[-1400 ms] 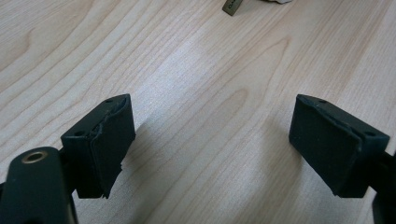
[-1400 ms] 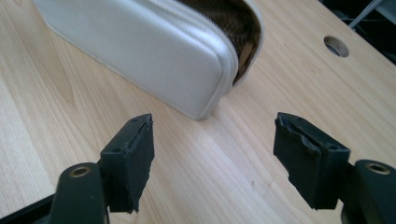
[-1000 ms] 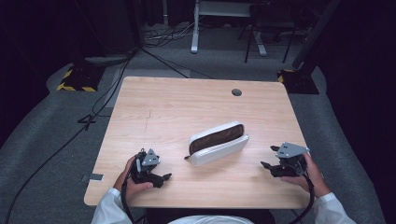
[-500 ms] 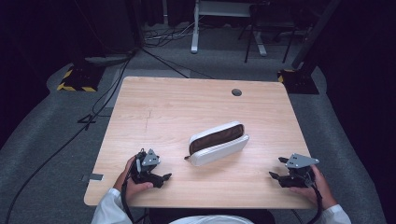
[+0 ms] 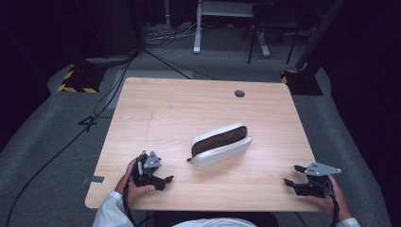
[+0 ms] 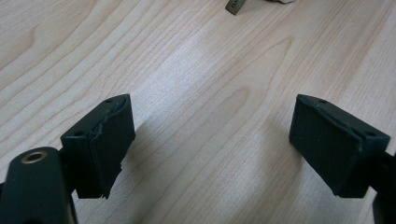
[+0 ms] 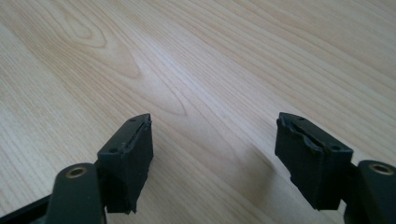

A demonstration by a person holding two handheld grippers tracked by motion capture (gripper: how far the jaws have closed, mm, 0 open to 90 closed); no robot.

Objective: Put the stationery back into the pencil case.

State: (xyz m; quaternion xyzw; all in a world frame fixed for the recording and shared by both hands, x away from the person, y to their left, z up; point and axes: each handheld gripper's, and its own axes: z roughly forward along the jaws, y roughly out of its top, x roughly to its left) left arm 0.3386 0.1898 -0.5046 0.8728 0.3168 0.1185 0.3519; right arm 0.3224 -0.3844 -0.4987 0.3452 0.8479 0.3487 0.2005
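Pouch: a white zipped pouch (image 5: pixel 221 145) with a brown top panel lies near the middle of your bench (image 5: pixel 189 109), set at a slant, its zip end pointing toward your left side.
Zip pull: a small tab (image 6: pixel 235 6) shows at the top edge of your left gripper view, resting on the wood, well ahead of the jaws.
Left gripper: your left gripper (image 5: pixel 166 180) sits low over the near left part of the bench, in your left hand (image 5: pixel 134 182), with its tips aimed toward the pouch; it is near the pouch but apart from it.
Left gripper state: the jaws stand wide apart, with bare wood between the pads (image 6: pixel 112 142) and nothing held.
Right gripper: your right gripper (image 5: pixel 292 176) is at the near right corner of the bench, in your right hand (image 5: pixel 328 198), with its tips pointing inward toward the pouch and well apart from it.
Right gripper state: the jaws are spread wide over the wood grain, with the pads (image 7: pixel 137 154) empty and nothing between them.
Bench: light wood, with a small round hole (image 5: pixel 239 93) near the far edge.
Floor: grey carpet around the bench, with cables (image 5: pixel 99 101) trailing on the far left.
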